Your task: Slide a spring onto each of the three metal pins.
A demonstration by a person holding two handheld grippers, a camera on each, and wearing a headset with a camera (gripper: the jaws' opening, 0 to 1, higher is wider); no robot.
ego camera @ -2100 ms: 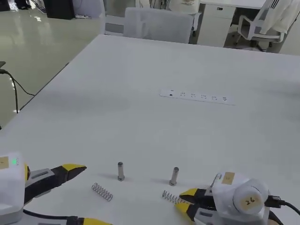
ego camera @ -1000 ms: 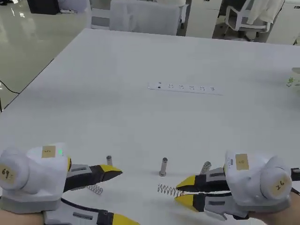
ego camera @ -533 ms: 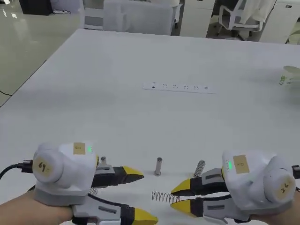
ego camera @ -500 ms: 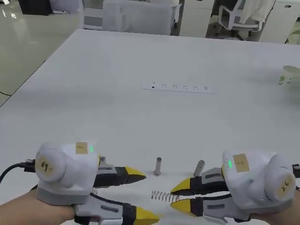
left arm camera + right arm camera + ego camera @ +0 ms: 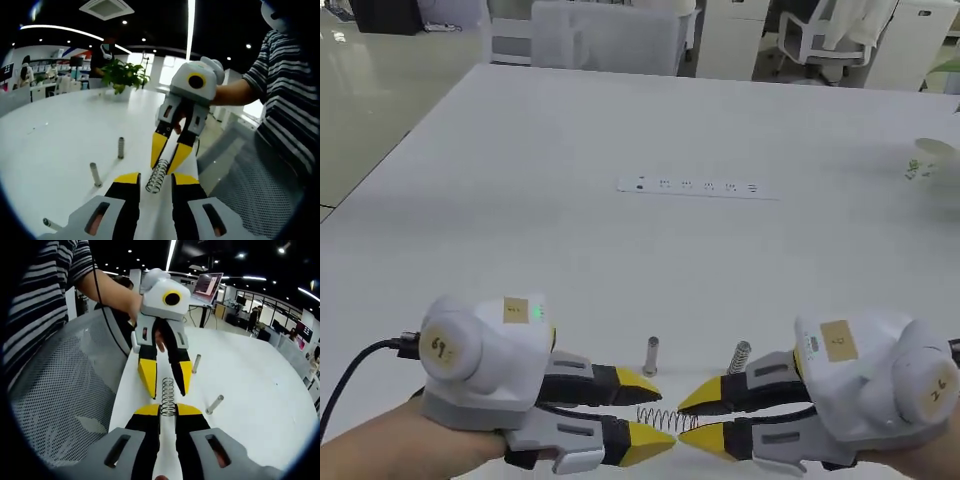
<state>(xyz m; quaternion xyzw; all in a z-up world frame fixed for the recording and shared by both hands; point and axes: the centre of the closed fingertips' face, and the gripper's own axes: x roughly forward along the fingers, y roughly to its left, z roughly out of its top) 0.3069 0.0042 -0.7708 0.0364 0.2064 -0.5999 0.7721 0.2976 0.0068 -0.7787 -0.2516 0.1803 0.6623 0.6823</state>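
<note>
- The loose spring [image 5: 168, 396] is lying flat on the tabletop [image 5: 620, 260], directly between the two pairs of tongs. Its long axis is running tip to tip along the line joining them.
- One end is sitting in the mouth of the right tongs [image 5: 168, 410], whose jaws are drawn in close on either side of the coils. Whether they are actually pinching it, I cannot tell.
- The other end is reaching into the left tongs [image 5: 156, 177], whose jaws are standing well apart and not touching the coils.
- Both pairs are equally near, one at each end. The coming move seems to be hanging on this: the spring is lying level while the pins are standing upright, so it is going to need tipping on end before going down over a pin.
- It is showing as a thin, bright, open-coiled wire spring, straight and longer than it is wide. It is likely light and ready to roll or flick away if nipped off-centre.
- The bare pin [image 5: 652, 355] is standing just beyond the meeting tips, on the side away from the person. It is probably the nearest target.
- A second pin [image 5: 740, 356], just beyond the right tongs' jaws, is already wearing a spring.
- A third pin [image 5: 196, 363] is standing beyond the left tongs' body and looking bare.
- By my judgement, one pin of three is done.
</note>
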